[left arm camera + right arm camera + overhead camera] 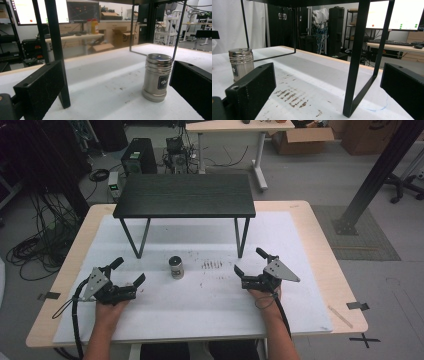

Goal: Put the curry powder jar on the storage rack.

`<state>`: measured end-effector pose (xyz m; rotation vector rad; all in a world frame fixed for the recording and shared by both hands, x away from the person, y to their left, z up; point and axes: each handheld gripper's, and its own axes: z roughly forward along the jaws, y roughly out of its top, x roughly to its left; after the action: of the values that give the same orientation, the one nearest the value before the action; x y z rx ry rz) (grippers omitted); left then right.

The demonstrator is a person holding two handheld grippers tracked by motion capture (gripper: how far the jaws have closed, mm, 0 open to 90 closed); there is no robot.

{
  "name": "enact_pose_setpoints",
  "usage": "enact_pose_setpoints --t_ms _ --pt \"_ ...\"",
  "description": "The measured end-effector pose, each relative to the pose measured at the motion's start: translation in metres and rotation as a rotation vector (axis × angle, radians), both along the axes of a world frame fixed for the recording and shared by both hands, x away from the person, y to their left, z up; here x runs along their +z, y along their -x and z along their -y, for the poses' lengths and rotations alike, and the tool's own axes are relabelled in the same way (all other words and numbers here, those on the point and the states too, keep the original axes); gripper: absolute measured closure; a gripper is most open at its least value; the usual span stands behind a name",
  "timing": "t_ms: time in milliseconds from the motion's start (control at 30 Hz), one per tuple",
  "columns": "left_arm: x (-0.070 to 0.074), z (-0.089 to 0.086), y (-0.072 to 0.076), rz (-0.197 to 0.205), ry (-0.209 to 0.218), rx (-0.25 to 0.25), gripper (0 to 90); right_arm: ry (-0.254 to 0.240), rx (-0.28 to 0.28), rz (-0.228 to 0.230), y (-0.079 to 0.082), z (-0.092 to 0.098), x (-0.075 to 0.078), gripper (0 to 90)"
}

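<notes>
The emblem on the label of the steel shaker [157, 77] is too small to be made out. In the right gripper view, that label is cut by the near jaw. The top of the black shelf stand [357, 57] is cropped by the upper edge in both gripper views. The monitor readouts [82, 11] are blurred beyond reading.

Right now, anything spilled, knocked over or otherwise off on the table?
Only one oddity: brown smears and specks stain the white mat, in short rows between the metal shaker and the right gripper. The shaker stands upright and looks undamaged. The small black table stands level. Both grippers, left gripper included, are open and hold nothing.
</notes>
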<state>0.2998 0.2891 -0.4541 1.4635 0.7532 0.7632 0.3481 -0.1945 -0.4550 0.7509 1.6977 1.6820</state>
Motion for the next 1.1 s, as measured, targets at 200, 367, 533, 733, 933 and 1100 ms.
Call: enact_pose_setpoints --t_ms 200,367,533,733,933,1100 --pt "0.0001 -0.0004 -0.0004 -0.005 0.004 0.0 0.5 -0.003 0.001 -0.003 -0.0001 0.0002 0.0 0.0" --pt "0.0002 -0.0003 -0.0009 -0.009 0.004 -0.002 0.5 -0.005 -0.001 0.0 0.0 0.0005 -0.0001 0.0" --pt "0.0001 -0.0001 -0.0003 -0.003 0.0 -0.001 0.4 -0.004 -0.001 0.001 0.0002 0.0003 -0.0001 0.0" --pt "0.0 -0.0003 -0.0001 -0.001 0.004 0.001 0.2 -0.002 0.0 0.002 0.0002 0.0002 -0.0001 0.0" --pt "0.0 -0.0004 -0.0001 -0.001 0.005 0.001 0.2 -0.002 0.0 0.002 0.0002 0.0001 -0.0001 0.0" --pt "0.0 -0.0002 0.0001 0.001 0.002 0.001 0.2 -0.003 0.0 0.001 0.0002 0.0003 -0.0001 0.0"
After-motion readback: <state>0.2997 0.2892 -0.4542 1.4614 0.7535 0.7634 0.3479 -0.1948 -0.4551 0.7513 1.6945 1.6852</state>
